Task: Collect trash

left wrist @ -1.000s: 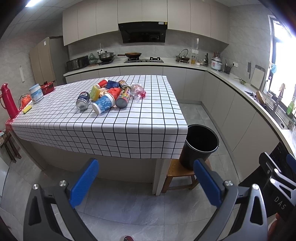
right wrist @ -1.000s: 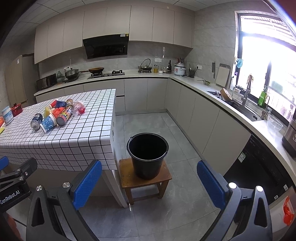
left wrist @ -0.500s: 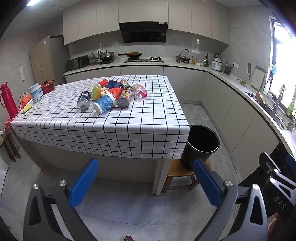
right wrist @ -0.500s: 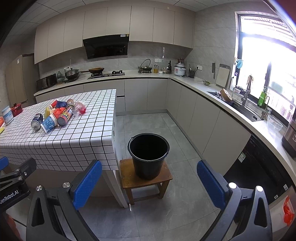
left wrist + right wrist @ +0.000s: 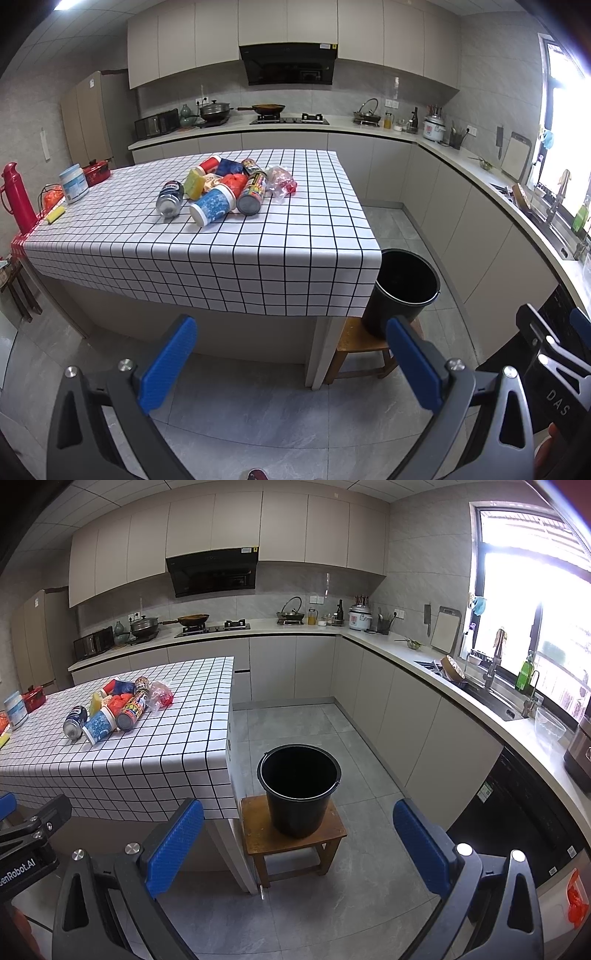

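Red thermos (image 5: pixel 16 201) and white tub (image 5: pixel 74 183) sit upright at table's far left edge, apart from mess, so probably keepers, not trash. Trash pile (image 5: pixel 225 188) (cans, cups, crumpled bags) bunched mid-table on checked cloth (image 5: pixel 258 251), most of it tipped on its side. Black bucket (image 5: pixel 298 788) parked on wooden stool (image 5: pixel 255 834) just past table's right corner, mouth up, looks empty, handy drop spot. Left gripper (image 5: pixel 291 363) and right gripper (image 5: pixel 297 843) both spread wide, holding nothing, well short of table. Guess: approach phase, 0 items binned.

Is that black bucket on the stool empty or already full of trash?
Empty, as far as shows: the bucket interior looks bare and dark, and the trash lies on the table.
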